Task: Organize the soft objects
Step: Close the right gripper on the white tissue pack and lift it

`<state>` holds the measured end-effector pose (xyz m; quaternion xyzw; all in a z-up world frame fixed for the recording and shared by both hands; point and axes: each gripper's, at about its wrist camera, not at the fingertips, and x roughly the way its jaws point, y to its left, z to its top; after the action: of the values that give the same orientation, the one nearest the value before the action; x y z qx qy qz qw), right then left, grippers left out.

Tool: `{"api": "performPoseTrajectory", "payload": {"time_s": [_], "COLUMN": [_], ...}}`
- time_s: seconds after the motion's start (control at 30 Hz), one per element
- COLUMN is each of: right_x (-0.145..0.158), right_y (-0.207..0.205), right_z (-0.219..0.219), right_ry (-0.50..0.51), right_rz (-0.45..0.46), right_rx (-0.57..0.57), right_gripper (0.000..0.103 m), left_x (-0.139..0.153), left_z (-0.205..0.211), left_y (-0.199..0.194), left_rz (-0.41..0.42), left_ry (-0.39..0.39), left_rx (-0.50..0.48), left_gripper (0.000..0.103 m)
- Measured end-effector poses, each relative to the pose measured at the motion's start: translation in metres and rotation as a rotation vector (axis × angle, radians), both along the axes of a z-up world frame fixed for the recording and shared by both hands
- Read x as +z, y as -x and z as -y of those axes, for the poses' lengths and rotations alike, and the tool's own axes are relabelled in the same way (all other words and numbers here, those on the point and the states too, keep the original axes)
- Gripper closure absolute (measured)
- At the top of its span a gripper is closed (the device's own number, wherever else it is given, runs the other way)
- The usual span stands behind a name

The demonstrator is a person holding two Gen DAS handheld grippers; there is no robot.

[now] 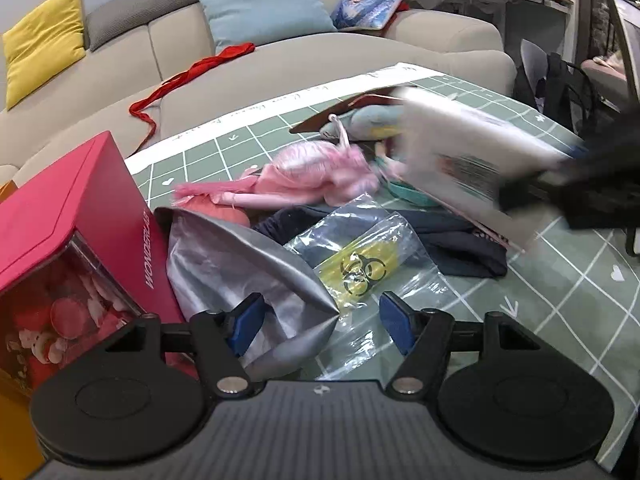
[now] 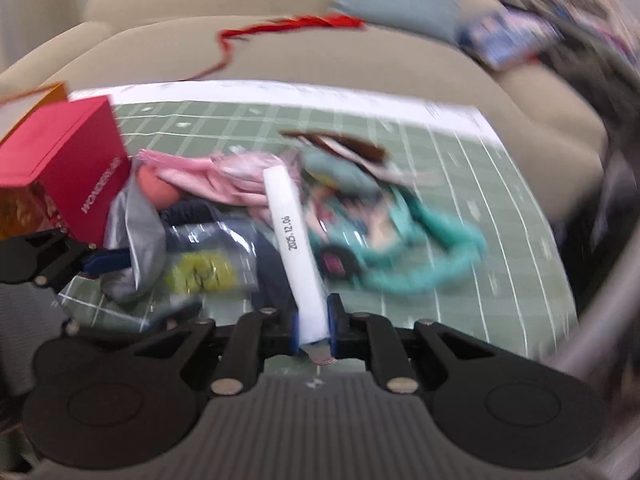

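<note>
My left gripper (image 1: 322, 324) stands open low over a green grid mat (image 1: 560, 300). The crumpled tip of a silver pouch (image 1: 224, 264) lies between its blue pads, beside a clear bag with a yellow biohazard label (image 1: 360, 268). My right gripper (image 2: 314, 328) is shut on the edge of a flat white packet (image 2: 292, 232) printed with a date, which the left wrist view shows blurred (image 1: 472, 148) at the right, above the pile. Under it lie a pink-haired doll (image 1: 308, 176), a teal-haired doll (image 2: 420, 248) and a dark navy cloth (image 1: 460, 248).
A red windowed box (image 1: 72, 208) stands on the left of the mat, touching the silver pouch. A beige sofa (image 1: 280, 64) behind it carries a red ribbon (image 1: 192, 76), a yellow cushion (image 1: 44, 44) and a light blue cushion (image 1: 264, 0). Dark bags (image 1: 560, 80) sit far right.
</note>
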<state>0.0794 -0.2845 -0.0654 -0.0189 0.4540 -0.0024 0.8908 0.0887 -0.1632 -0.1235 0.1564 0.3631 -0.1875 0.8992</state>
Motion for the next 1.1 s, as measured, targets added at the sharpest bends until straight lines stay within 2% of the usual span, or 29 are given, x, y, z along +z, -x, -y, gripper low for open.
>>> {"api": "performPoseTrajectory", "payload": {"time_s": [0.03, 0.07, 0.1, 0.13, 0.17, 0.23, 0.37, 0.53, 0.67, 0.8, 0.87, 0.9, 0.93, 0.97, 1.03, 1.1], "right_x": [0.000, 0.000, -0.001, -0.002, -0.004, -0.007, -0.011, -0.013, -0.016, -0.025, -0.031, -0.034, -0.037, -0.039, -0.042, -0.041], "right_y": [0.006, 0.010, 0.013, 0.016, 0.018, 0.019, 0.021, 0.023, 0.019, 0.011, 0.007, 0.005, 0.003, 0.000, -0.005, -0.008], "right_z": [0.004, 0.008, 0.012, 0.013, 0.015, 0.019, 0.026, 0.025, 0.024, 0.025, 0.023, 0.021, 0.020, 0.019, 0.018, 0.016], "right_ry": [-0.036, -0.065, -0.095, -0.119, -0.143, -0.193, -0.217, -0.218, -0.204, -0.199, -0.182, -0.172, -0.168, -0.169, -0.163, -0.150], "right_rz": [-0.014, -0.029, -0.046, -0.059, -0.072, -0.097, -0.115, -0.142, -0.159, -0.188, -0.204, -0.213, -0.221, -0.226, -0.228, -0.214], "right_rx": [-0.030, -0.052, -0.080, -0.104, -0.124, -0.151, -0.201, -0.200, -0.204, -0.216, -0.213, -0.209, -0.202, -0.195, -0.186, -0.180], "right_gripper": [0.092, 0.092, 0.092, 0.092, 0.092, 0.092, 0.092, 0.092, 0.092, 0.091, 0.088, 0.086, 0.085, 0.084, 0.084, 0.083], "left_x": [0.000, 0.000, 0.000, 0.000, 0.002, 0.006, 0.016, 0.032, 0.047, 0.034, 0.024, 0.020, 0.019, 0.019, 0.022, 0.025], "left_z": [0.000, -0.001, -0.002, -0.004, -0.006, -0.013, -0.026, -0.035, -0.035, -0.035, -0.042, -0.046, -0.051, -0.053, -0.057, -0.057], "left_y": [-0.001, -0.002, -0.004, -0.007, -0.008, -0.011, -0.011, 0.000, 0.017, 0.016, 0.010, 0.009, 0.008, 0.007, 0.005, 0.001], "left_rz": [-0.004, -0.009, -0.020, -0.035, -0.050, -0.065, -0.107, -0.177, -0.226, -0.277, -0.326, -0.338, -0.339, -0.327, -0.286, -0.262], "left_ry": [0.006, 0.014, 0.024, 0.036, 0.056, 0.085, 0.155, 0.203, 0.211, 0.204, 0.243, 0.268, 0.286, 0.295, 0.299, 0.305], "left_rx": [0.009, 0.020, 0.022, 0.020, 0.021, 0.057, 0.077, 0.097, 0.090, 0.123, 0.157, 0.172, 0.188, 0.200, 0.205, 0.208], "left_gripper": [0.034, 0.048, 0.056, 0.076, 0.090, 0.101, 0.102, 0.102, 0.102, 0.096, 0.094, 0.092, 0.084, 0.075, 0.064, 0.061]}}
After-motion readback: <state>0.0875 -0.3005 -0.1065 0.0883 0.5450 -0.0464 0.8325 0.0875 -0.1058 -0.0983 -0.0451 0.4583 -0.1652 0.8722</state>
